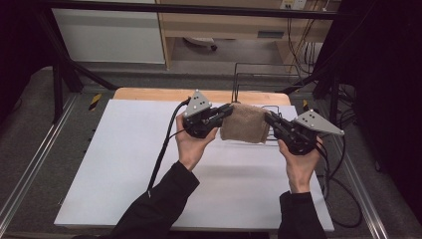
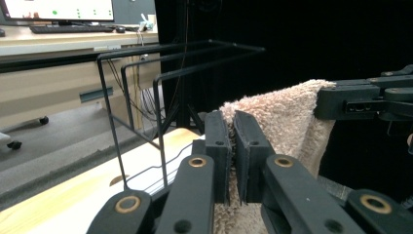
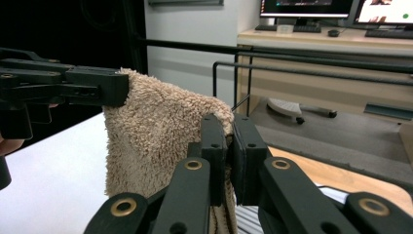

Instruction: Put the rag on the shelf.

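Observation:
A small beige terry towel (image 1: 244, 123) hangs stretched between my two grippers above the far part of the white table. My left gripper (image 1: 228, 110) is shut on the towel's upper left corner (image 2: 233, 127). My right gripper (image 1: 269, 119) is shut on its upper right corner (image 3: 229, 130). In the left gripper view the towel (image 2: 287, 117) runs across to the other gripper's black jaws at the right. In the right gripper view the towel (image 3: 156, 131) hangs down from both pinched corners. A black wire rack (image 1: 259, 79) stands just behind the towel.
The wire rack (image 2: 160, 83) has thin horizontal bars at the top and stands on the wooden strip (image 1: 149, 93) at the table's far edge. White table surface (image 1: 129, 159) spreads to the left and front. Black cables (image 1: 343, 189) trail off the right side.

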{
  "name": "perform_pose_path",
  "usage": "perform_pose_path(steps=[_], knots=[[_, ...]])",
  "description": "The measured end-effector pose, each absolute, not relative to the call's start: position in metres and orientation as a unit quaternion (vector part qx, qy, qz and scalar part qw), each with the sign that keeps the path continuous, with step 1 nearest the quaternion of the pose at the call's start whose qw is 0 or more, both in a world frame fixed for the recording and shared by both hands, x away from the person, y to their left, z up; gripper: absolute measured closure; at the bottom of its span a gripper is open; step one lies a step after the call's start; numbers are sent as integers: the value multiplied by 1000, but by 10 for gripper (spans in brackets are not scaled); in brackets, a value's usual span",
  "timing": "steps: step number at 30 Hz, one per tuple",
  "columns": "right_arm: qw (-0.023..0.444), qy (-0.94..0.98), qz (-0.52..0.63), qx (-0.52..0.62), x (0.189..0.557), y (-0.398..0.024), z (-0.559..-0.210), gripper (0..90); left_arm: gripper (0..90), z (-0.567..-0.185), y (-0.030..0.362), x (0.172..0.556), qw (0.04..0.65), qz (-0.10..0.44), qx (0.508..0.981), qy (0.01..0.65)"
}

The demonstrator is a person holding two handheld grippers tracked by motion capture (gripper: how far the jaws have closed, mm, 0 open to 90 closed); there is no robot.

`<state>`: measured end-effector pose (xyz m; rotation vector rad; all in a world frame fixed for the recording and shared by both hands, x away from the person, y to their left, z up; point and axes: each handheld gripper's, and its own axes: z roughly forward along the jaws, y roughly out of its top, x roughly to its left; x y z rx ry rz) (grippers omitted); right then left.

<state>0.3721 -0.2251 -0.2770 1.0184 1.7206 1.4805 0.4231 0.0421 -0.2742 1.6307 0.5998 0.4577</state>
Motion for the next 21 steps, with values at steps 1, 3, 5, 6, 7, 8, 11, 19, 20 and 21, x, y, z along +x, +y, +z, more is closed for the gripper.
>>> perform_pose_path(steps=[1, 3, 5, 6, 7, 8, 11, 19, 20, 21], knots=[[322, 652, 565, 389, 372, -226, -276, 854, 853, -272, 41, 424, 626, 200, 708, 261], [326, 649, 566, 390, 373, -228, -273, 854, 854, -270, 39, 425, 628, 200, 706, 259], [330, 645, 569, 389, 373, -229, -269, 854, 853, -266, 37, 427, 631, 200, 704, 258], [332, 644, 569, 389, 374, -230, -267, 854, 853, -265, 36, 428, 634, 199, 701, 258], [335, 642, 570, 388, 374, -231, -265, 854, 853, -263, 35, 429, 635, 199, 701, 258], [336, 642, 570, 388, 374, -232, -263, 854, 853, -261, 34, 429, 634, 201, 701, 257], [341, 638, 571, 388, 376, -235, -258, 854, 853, -257, 30, 432, 640, 199, 697, 254], [353, 628, 574, 389, 380, -240, -248, 854, 854, -247, 22, 440, 645, 203, 693, 252], [356, 626, 574, 390, 381, -241, -246, 854, 854, -245, 21, 441, 647, 201, 691, 252], [356, 624, 576, 390, 381, -242, -245, 854, 854, -243, 19, 441, 649, 200, 690, 251]])
